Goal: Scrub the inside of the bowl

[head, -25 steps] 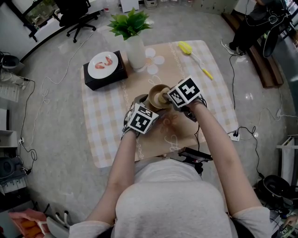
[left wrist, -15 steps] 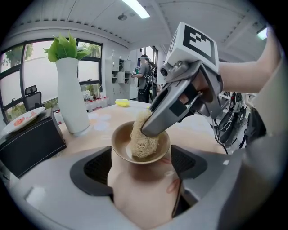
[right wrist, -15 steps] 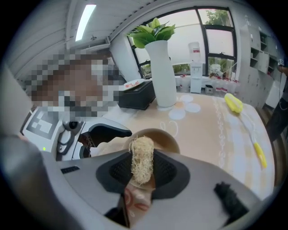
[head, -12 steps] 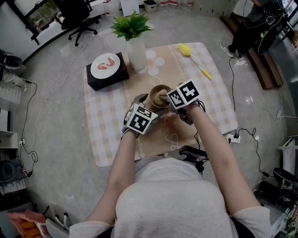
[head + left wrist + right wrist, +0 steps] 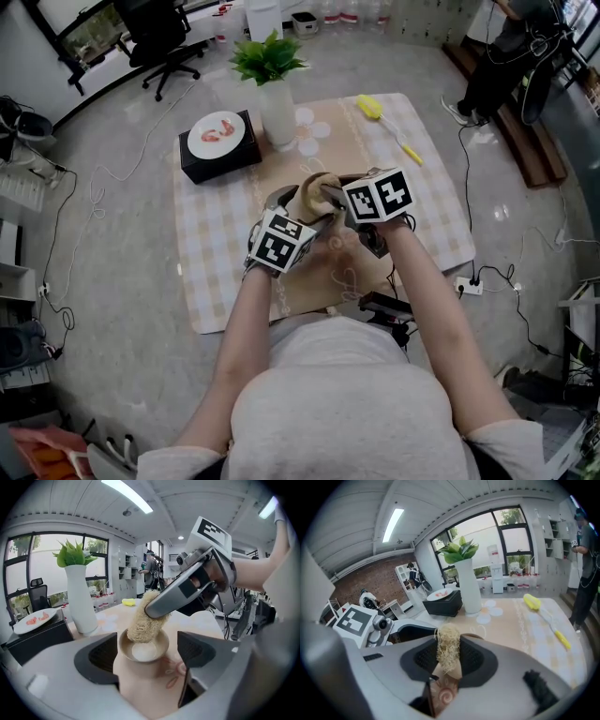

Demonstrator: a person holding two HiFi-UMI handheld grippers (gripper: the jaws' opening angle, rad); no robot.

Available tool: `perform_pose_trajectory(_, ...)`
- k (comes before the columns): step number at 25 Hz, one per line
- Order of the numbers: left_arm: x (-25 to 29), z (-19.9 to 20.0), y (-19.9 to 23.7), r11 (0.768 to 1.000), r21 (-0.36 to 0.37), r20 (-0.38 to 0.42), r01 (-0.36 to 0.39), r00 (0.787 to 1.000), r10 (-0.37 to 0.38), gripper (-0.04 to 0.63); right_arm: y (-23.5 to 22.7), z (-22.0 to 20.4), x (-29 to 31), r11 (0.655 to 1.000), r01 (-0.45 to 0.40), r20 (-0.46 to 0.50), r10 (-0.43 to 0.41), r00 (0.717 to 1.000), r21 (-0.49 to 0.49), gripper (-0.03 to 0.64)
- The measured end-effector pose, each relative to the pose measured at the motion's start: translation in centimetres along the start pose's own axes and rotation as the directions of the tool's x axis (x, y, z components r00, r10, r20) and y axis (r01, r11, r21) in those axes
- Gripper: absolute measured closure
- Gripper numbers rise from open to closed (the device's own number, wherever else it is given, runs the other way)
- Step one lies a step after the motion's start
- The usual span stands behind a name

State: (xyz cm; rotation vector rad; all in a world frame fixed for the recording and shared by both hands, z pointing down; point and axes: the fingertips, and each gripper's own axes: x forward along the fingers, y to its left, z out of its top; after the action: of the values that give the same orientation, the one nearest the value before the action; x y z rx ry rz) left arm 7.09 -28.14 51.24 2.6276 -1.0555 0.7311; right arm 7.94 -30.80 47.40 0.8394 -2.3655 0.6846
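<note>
- The left gripper (image 5: 149,653) has its jaws set wide around the bowl (image 5: 143,649) and is closing in a little more, pads against the bowl's sides.
- The right gripper (image 5: 449,656) is clamped tight on a straw-coloured scrubber (image 5: 142,620). The scrubber's lower end dips past the bowl's rim and lies against the far inner wall.
- A second ago in the head view, the bowl's mouth faced up with the scrubber down inside it. Now the bowl (image 5: 311,197) looks tipped, less of its mouth shows, and the right gripper has shifted a little to the right.
- I take this as a scrubbing stroke moving from the bottom to the wall. The tighter hold steadies the bowl against the push, so the scrubbing is under way but not clearly finished.
- In the head view, the marker cubes and both grippers cover most of the bowl.
- The right gripper view shows only the scrubber (image 5: 448,646) between its own jaws, with the bowl almost wholly hidden.
- I cannot tell whether the bowl rests on the table (image 5: 216,244) or is lifted just off it.
- I also cannot tell how hard the scrubber presses on the wall.
</note>
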Motion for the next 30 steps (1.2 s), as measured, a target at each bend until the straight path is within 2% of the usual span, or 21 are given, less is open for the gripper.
perform_pose_trajectory(5, -1.0, 1.3, -0.6, 0.999, 0.033, 0.046, -0.026, 0.999, 0.024, 0.241, 0.4, 0.5, -1.7, 0.999, 0.031, 0.061, -0.031, 0.998, -0.008, 0.514)
perform_pose_trajectory(10, -1.9, 3.0, -0.7, 0.998, 0.025, 0.114, -0.066, 0.991, 0.062, 0.318, 0.1, 1.6, -3.7, 0.996, 0.087, 0.185, -0.087, 0.979, 0.007, 0.514)
perform_pose_trajectory(17, -3.4, 4.7, -0.6, 0.990, 0.047, 0.178, -0.132, 0.977, 0.122, 0.424, -0.2, 2.5, -6.2, 0.990, 0.139, 0.370, -0.140, 0.919, 0.028, 0.514)
perform_pose_trajectory(22, -4.3, 6.2, -0.6, 0.984, 0.050, 0.240, -0.171, 0.959, 0.154, 0.475, 0.5, 3.0, -7.7, 0.979, 0.198, 0.481, -0.154, 0.863, -0.042, 0.514)
perform_pose_trajectory(24, -4.9, 7.0, -0.5, 0.982, 0.033, 0.273, -0.188, 0.946, 0.172, 0.490, 0.8, 3.4, -8.3, 0.970, 0.232, 0.523, -0.158, 0.838, -0.079, 0.514)
perform_pose_trajectory(26, -5.6, 8.0, -0.3, 0.976, 0.013, 0.312, -0.218, 0.928, 0.203, 0.533, 1.2, 3.8, -8.9, 0.958, 0.264, 0.555, -0.160, 0.816, -0.112, 0.514)
perform_pose_trajectory(30, -6.3, 8.5, 0.1, 0.961, 0.017, 0.347, -0.274, 0.903, 0.252, 0.592, 2.2, 4.0, -9.7, 0.934, 0.314, 0.592, -0.158, 0.790, -0.171, 0.515)
